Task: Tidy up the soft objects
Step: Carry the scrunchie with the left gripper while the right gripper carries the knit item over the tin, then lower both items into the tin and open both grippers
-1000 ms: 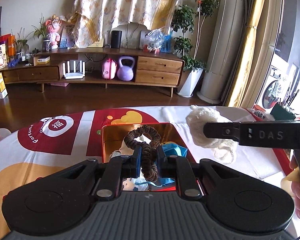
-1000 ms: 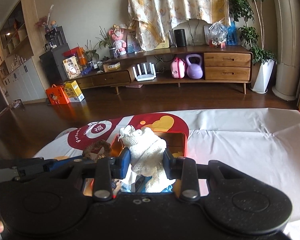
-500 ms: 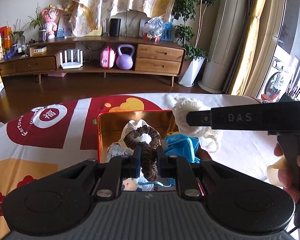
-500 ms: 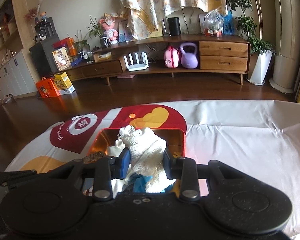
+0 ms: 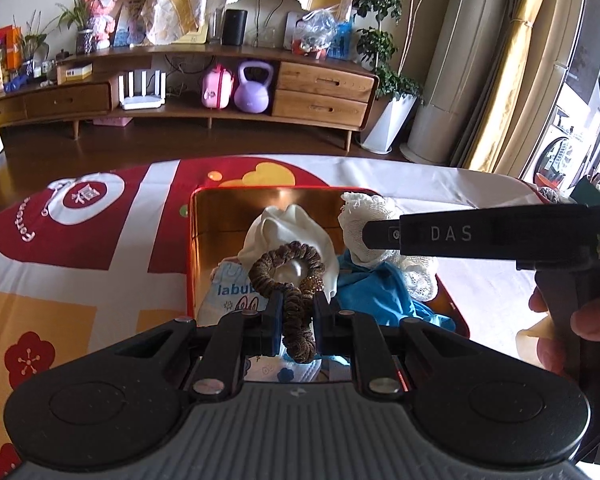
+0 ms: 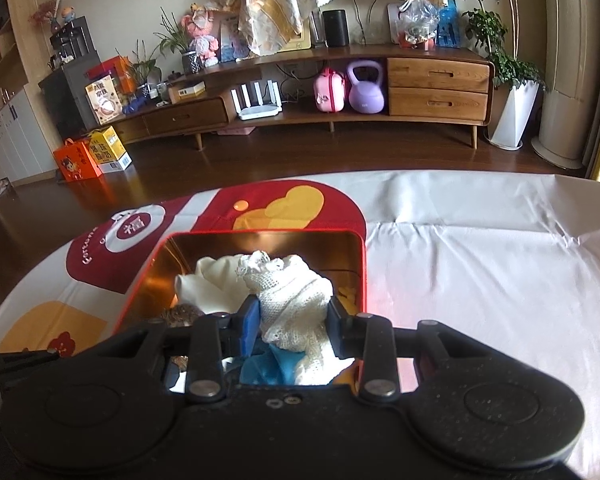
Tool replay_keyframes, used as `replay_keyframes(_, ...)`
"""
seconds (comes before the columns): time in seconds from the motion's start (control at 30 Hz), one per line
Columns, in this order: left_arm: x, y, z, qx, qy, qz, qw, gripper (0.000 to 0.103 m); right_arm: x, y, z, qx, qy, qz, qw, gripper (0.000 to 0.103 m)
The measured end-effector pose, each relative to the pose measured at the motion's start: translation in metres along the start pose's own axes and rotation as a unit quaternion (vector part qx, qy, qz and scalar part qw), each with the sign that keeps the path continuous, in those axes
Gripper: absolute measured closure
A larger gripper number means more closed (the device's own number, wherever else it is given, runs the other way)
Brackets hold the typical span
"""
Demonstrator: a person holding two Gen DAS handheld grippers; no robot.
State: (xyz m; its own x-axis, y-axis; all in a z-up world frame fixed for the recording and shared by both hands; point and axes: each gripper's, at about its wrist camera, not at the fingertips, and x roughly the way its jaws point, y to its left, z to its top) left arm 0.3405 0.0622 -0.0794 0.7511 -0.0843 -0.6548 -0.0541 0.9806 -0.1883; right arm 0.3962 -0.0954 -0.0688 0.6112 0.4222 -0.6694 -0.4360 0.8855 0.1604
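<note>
Purple kettlebell (image 5: 252,87) beside pink case (image 5: 217,87) (low wooden sideboard (image 5: 320,88))

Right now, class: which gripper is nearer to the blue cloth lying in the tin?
Right. The right gripper, shut on the white knitted cloth, hangs just over the blue cloth. The left gripper, shut on the brown scrunchie, is beside it, over the tin's left half.

tin (image 5: 192,248): near wall hidden by gripper body | printed pouch (image 5: 228,292): lettering partly covered by scrunchie (image 5: 296,280) | blue cloth (image 6: 268,364): mostly hidden
</note>
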Motion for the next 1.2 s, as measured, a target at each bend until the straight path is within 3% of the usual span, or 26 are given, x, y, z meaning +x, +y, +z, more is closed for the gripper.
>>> replay_keyframes(0.33, 0.016, 0.005, -0.008, -0.003, 0.019, 0.003, 0.9998, 0.088, 0.008, 0.006, -0.009, -0.013, 0.004, 0.002, 1.000, 0.068)
replay_keyframes(0.53, 0.019, 0.006, -0.013, -0.002, 0.027, 0.007, 0.9996, 0.088, 0.001, 0.005, -0.008, -0.012, -0.006, -0.002, 1.000, 0.061)
replay_keyframes(0.77, 0.017, 0.004, -0.014, -0.001, 0.034, 0.007, 0.9994, 0.087, -0.009, 0.003, -0.010, -0.009, -0.005, -0.001, 1.000, 0.060)
replay_keyframes(0.97, 0.014, 0.001, -0.013, -0.003, 0.034, 0.010, 0.9993, 0.074, -0.019, 0.002, -0.013, -0.011, -0.010, -0.002, 1.000, 0.048)
replay_keyframes(1.2, 0.003, -0.001, -0.013, -0.005, 0.030, 0.011, 0.9995, 0.073, -0.035, -0.001, -0.014, -0.004, -0.016, 0.010, 1.000, 0.047)
